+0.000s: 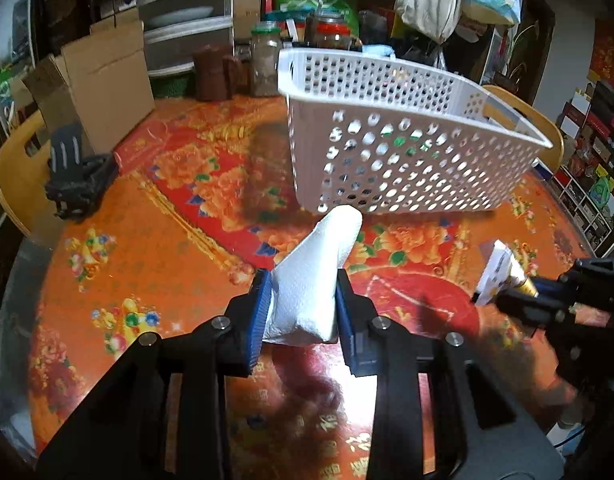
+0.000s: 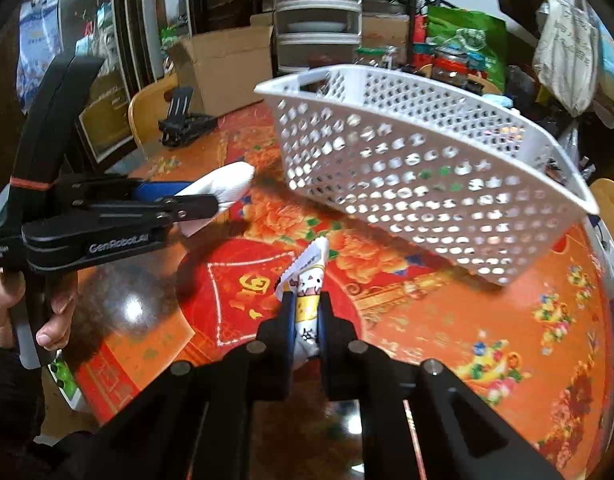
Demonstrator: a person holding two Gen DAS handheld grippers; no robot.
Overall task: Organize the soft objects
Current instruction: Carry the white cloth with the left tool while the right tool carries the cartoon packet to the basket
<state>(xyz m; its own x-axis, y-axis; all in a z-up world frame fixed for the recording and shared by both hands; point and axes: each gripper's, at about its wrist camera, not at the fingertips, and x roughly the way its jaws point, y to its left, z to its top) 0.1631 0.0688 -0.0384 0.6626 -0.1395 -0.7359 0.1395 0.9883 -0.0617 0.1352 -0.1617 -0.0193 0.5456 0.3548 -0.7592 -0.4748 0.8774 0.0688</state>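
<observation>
A white perforated plastic basket (image 1: 387, 152) (image 2: 407, 184) stands on the red and orange floral tabletop (image 1: 187, 208), just beyond both grippers. My left gripper (image 1: 303, 284) (image 2: 213, 204) is shut on a folded white paper towel (image 1: 327, 248) (image 2: 227, 184), which sticks out forward toward the basket's near wall and is held off the table. My right gripper (image 2: 307, 304) (image 1: 519, 296) is shut on a small white packet (image 2: 311, 276) (image 1: 493, 268) with a cartoon print and a yellow band, also lifted above the table. The basket's inside is hidden from both views.
A black clamp-like tool (image 1: 79, 176) (image 2: 183, 124) lies at the table's far left edge by a wooden chair (image 1: 15, 172). A cardboard box (image 1: 103, 80), jars (image 1: 265, 60) and bags crowd the space behind the basket. A person's hand (image 2: 11, 312) grips the left handle.
</observation>
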